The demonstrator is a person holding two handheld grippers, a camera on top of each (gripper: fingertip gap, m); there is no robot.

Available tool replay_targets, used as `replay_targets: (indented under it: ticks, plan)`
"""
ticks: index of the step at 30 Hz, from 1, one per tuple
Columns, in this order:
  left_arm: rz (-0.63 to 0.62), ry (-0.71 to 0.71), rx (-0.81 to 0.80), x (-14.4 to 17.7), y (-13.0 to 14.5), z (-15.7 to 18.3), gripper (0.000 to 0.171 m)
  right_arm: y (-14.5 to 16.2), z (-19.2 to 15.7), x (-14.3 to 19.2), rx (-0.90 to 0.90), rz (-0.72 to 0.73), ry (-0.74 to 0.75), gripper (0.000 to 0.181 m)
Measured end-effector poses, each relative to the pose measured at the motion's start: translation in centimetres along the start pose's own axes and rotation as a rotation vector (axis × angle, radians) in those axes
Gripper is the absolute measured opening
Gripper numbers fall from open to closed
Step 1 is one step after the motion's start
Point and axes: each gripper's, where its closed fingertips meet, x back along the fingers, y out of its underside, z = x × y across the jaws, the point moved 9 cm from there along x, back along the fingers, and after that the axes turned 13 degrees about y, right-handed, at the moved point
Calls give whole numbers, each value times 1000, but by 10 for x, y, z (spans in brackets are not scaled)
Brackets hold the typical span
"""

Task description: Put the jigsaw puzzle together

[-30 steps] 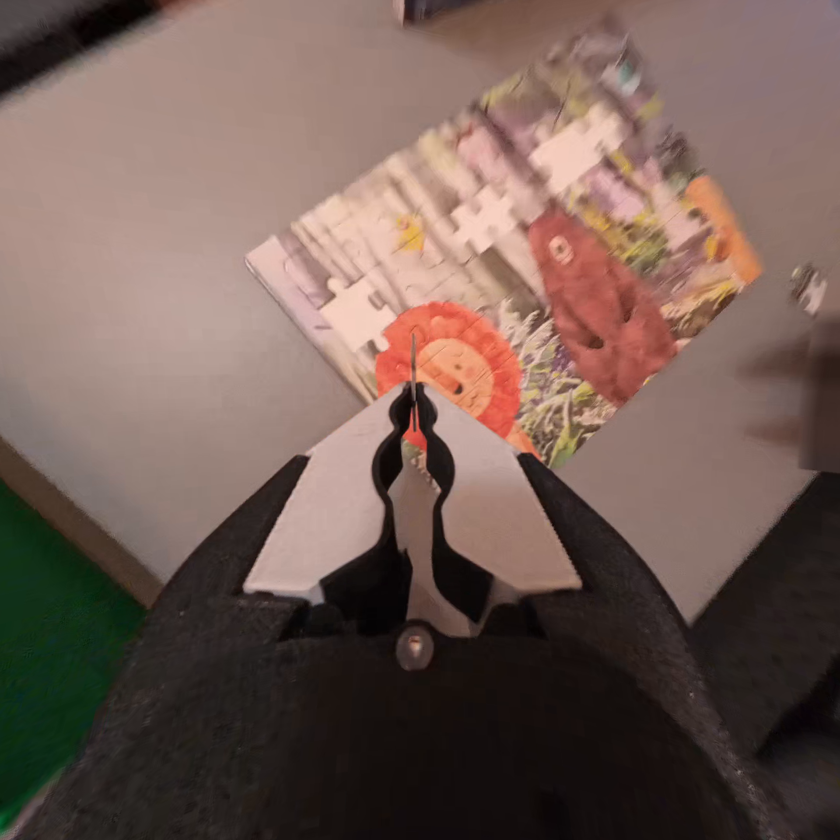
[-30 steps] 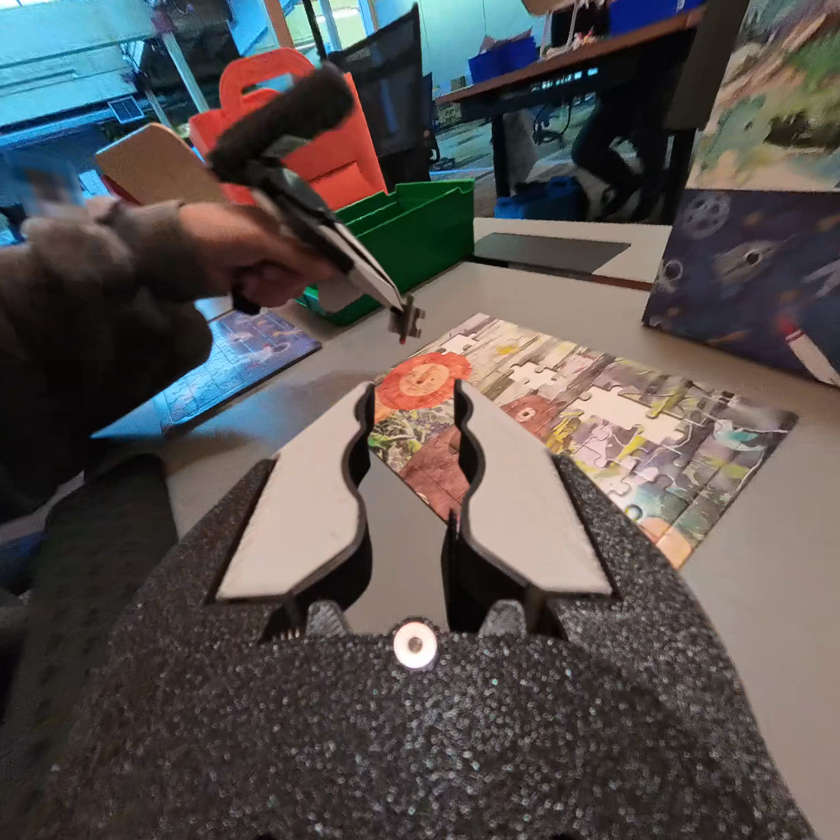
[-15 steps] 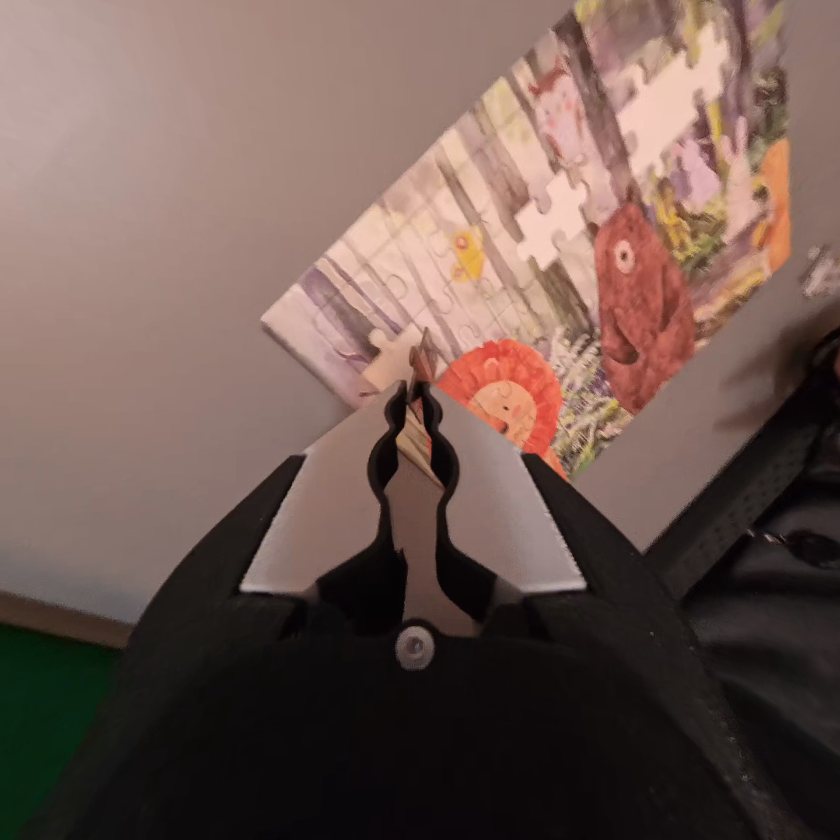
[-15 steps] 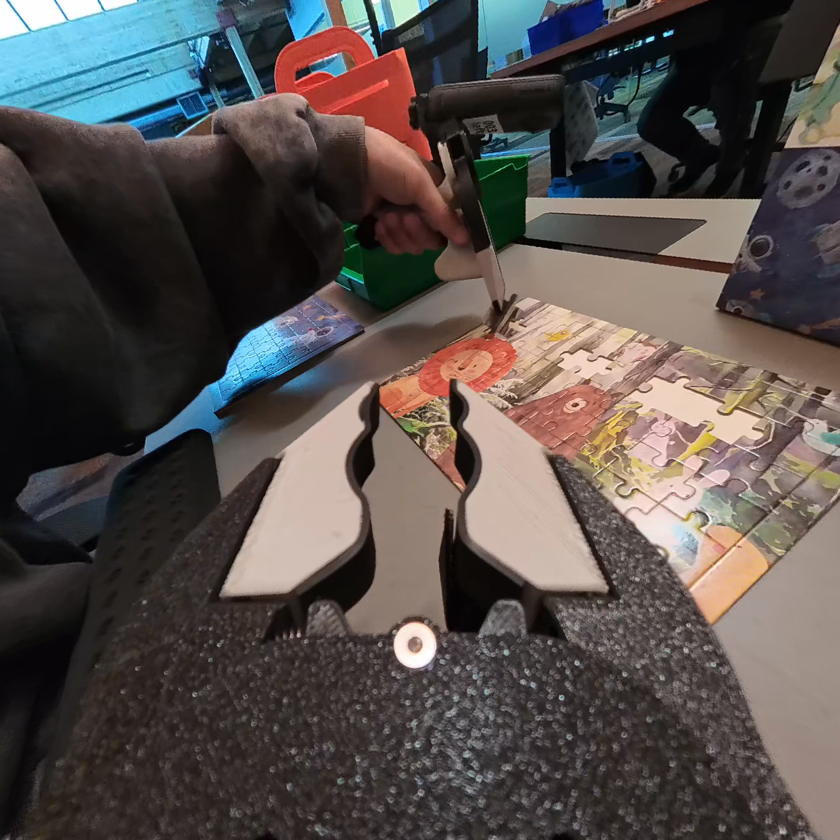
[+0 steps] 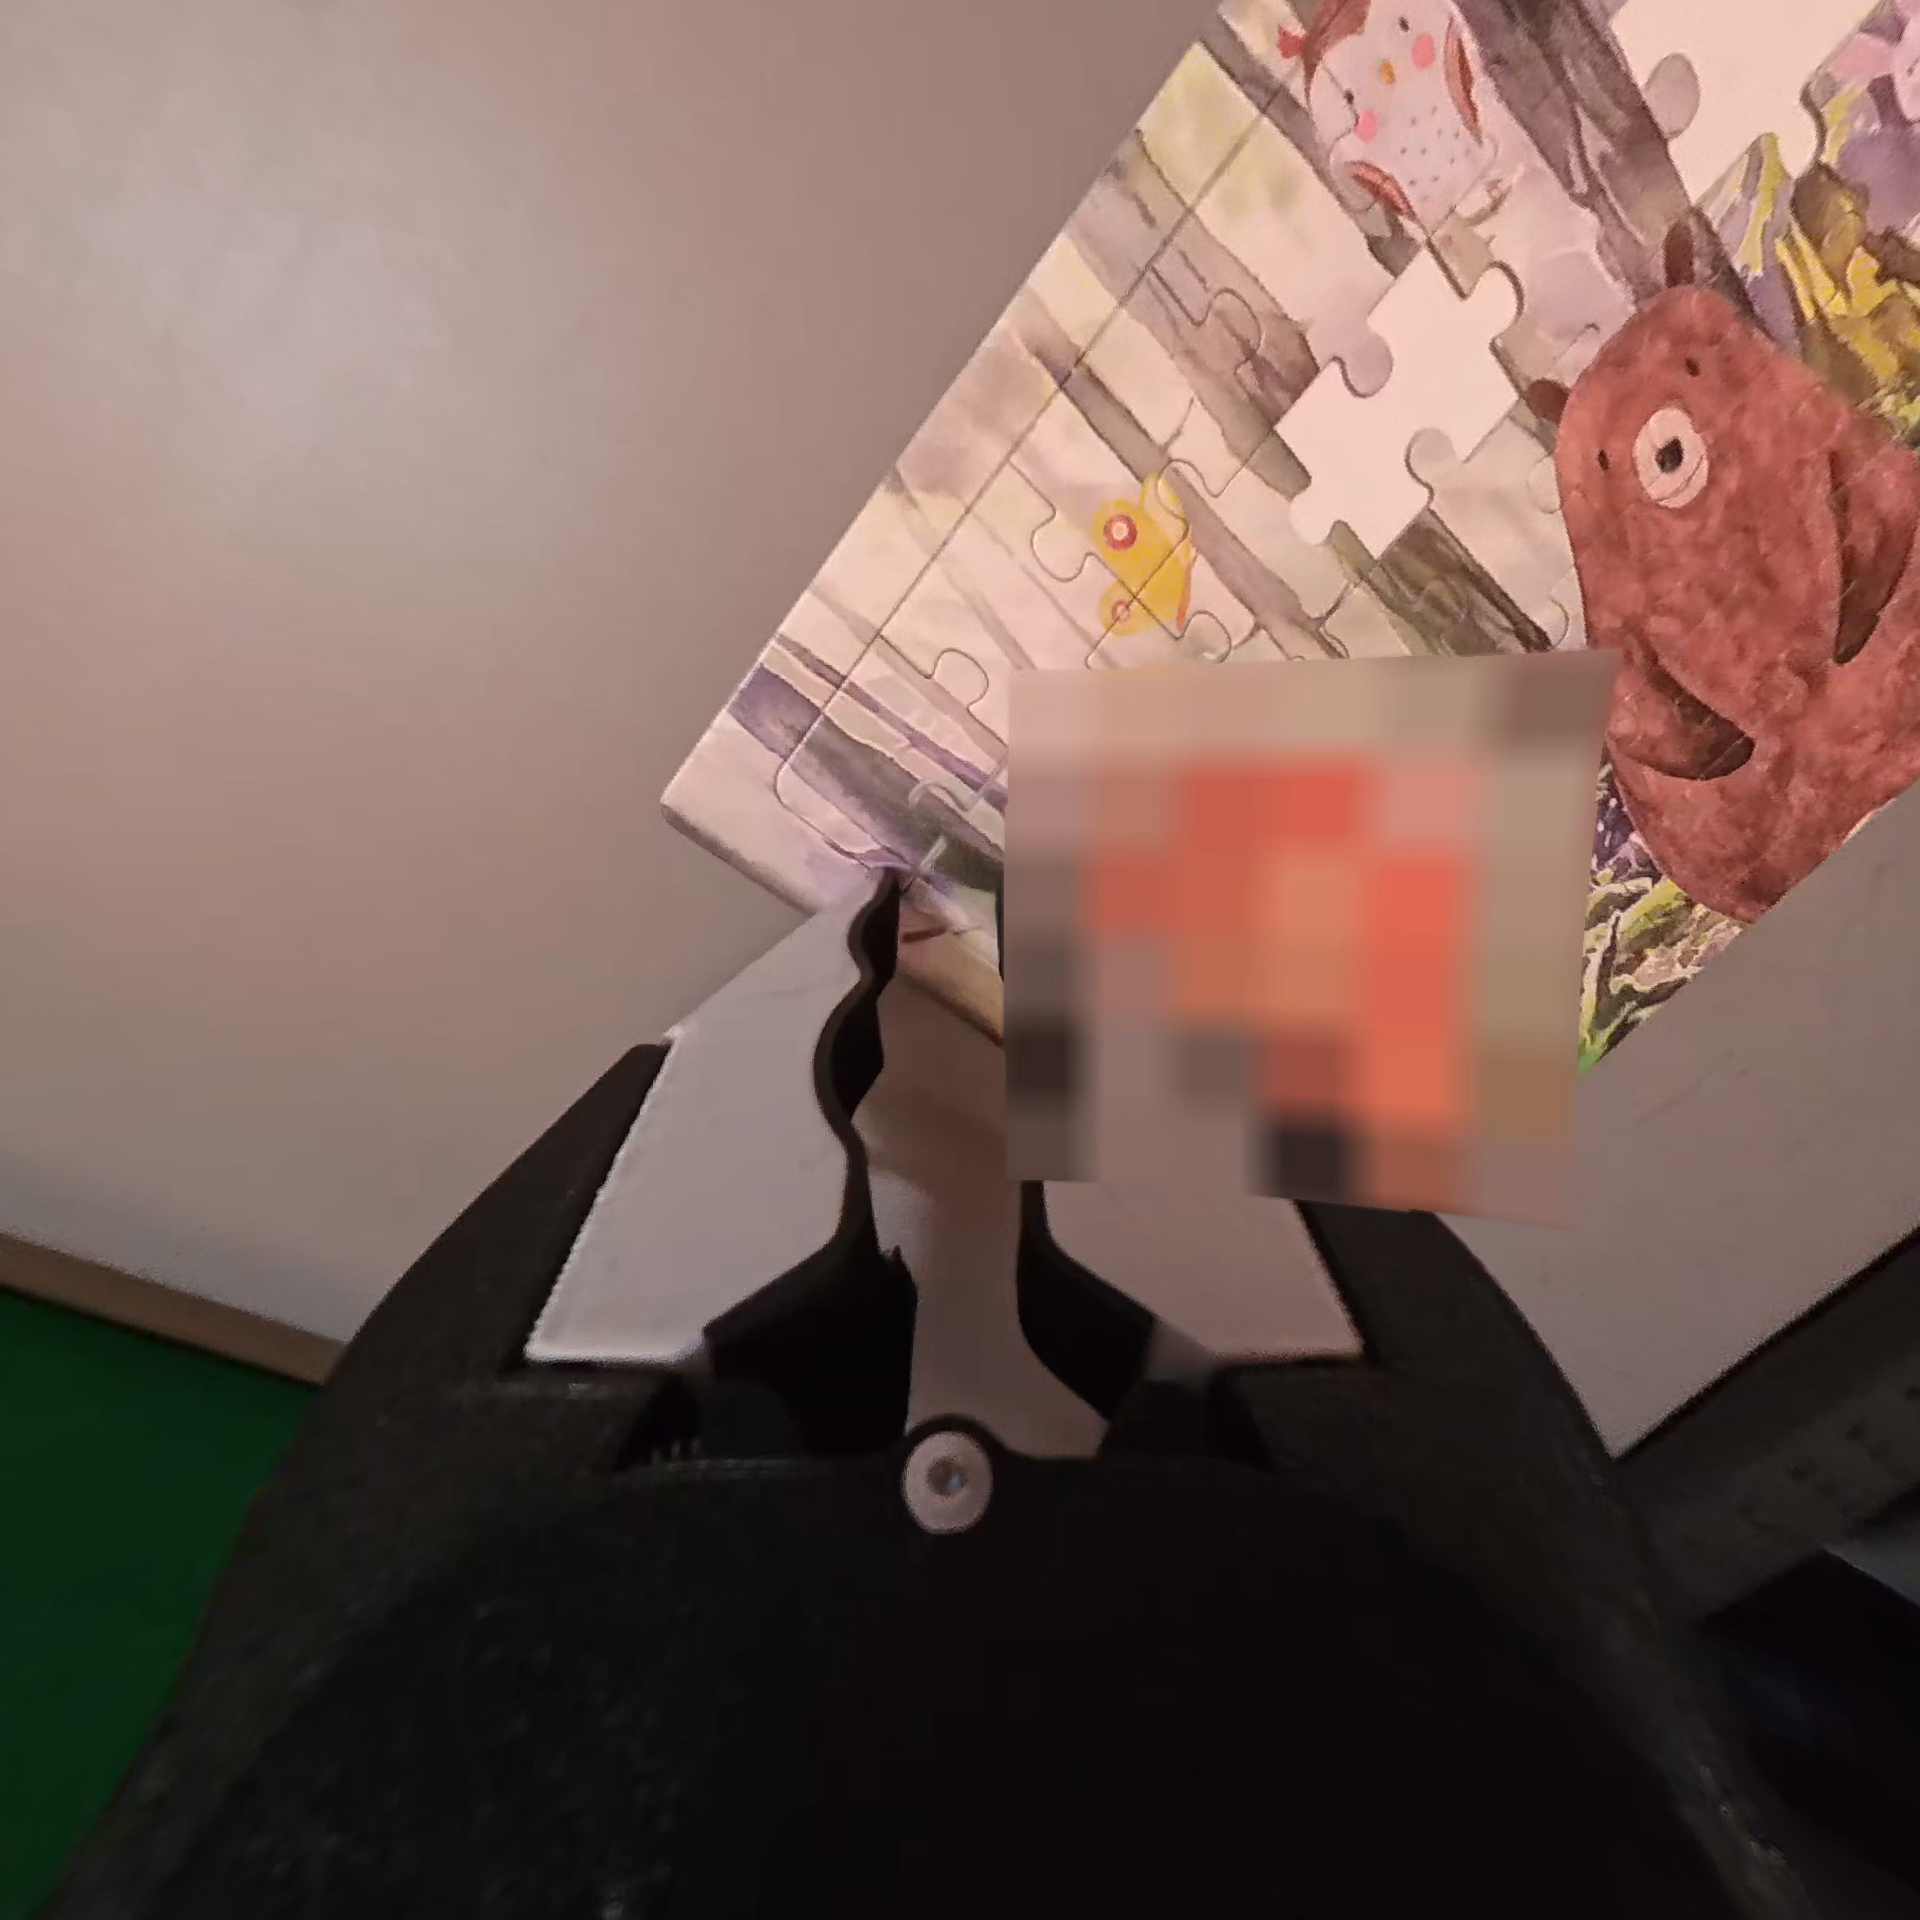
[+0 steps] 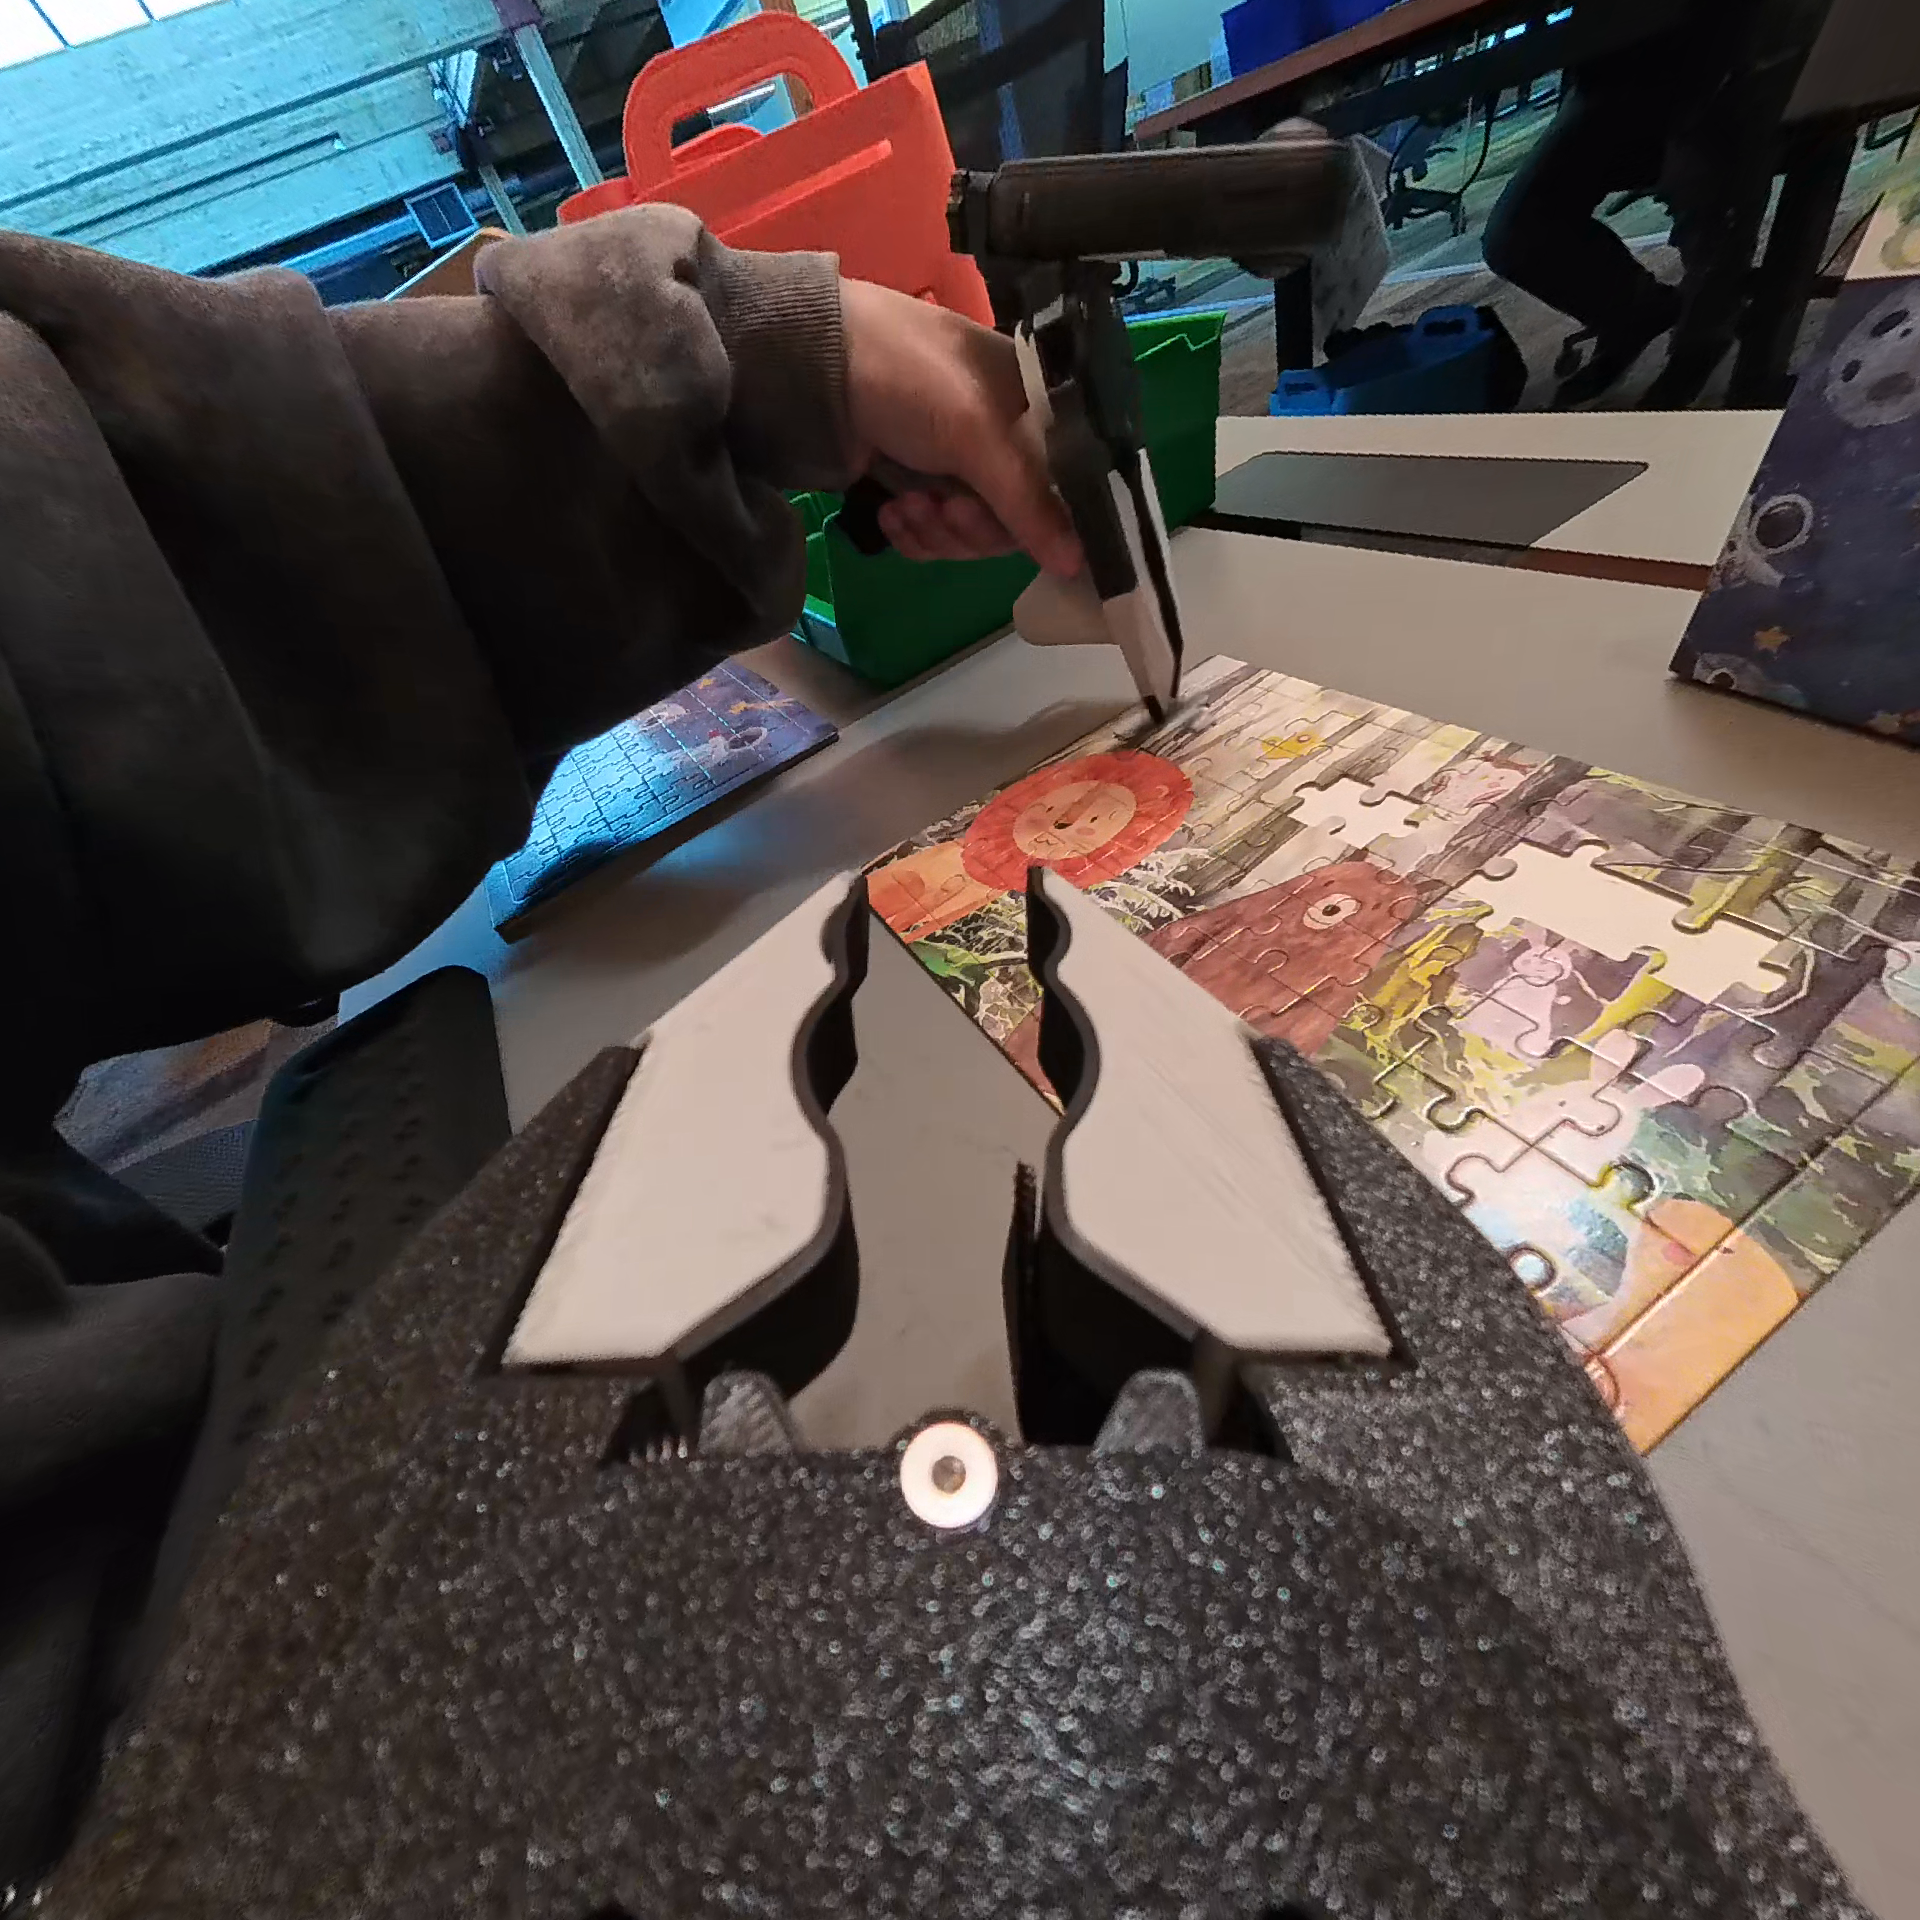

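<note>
The jigsaw puzzle [image 6: 1455, 987] lies flat on the grey table [image 5: 416, 520], with a lion [image 6: 1070, 821], a brown bear [image 5: 1745, 623] and white gaps [image 6: 1340, 821] [image 5: 1403, 416]. My left gripper [image 5: 940, 904] points down with its tips on the puzzle's corner area [image 6: 1153, 712]. Its jaws stand slightly apart, and a blur patch hides the right fingertip. The piece [image 5: 925, 883] lies flat in the puzzle at the tips. My right gripper [image 6: 945, 883] is open and empty, hovering over the near edge beside the lion.
A green bin [image 6: 935, 613] and an orange carrier [image 6: 790, 135] stand behind the left hand [image 6: 935, 426]. A second dark-blue puzzle [image 6: 665, 790] lies at the table's left edge. A dark-blue box [image 6: 1818, 520] stands at the right. A black chair [image 6: 343, 1143] is near left. The grippers' ends are close to 25 cm from one another. About 12 cm separates my right fingertips from the brown bear [image 5: 1745, 623]. Seen from the right wrist view [image 6: 1226, 974] as well. The jigsaw puzzle [image 6: 1455, 987] sits 15 cm or so from the ends of my right fingers.
My left gripper came down from above to the puzzle's corner area, set the piece into the white gap by the lion, and its jaws parted a little. My right gripper stayed open, nearly still.
</note>
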Motion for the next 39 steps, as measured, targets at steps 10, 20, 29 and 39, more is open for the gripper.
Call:
replay_targets:
  ticks: [10,20,29,39]
  plan:
    - [70,-136,-118,8,1,15,0,2,-2,-2,16,-18,-3,30]
    - [86,-166,-176,-5,3,34,0,3,-3,-3,28,-33,-1,29]
    - [263,-218,-163,7,10,67,1,-10,9,16,91,46,124,21]
    - [876,-46,-170,-53,87,243,27,-7,106,178,257,-433,631,40]
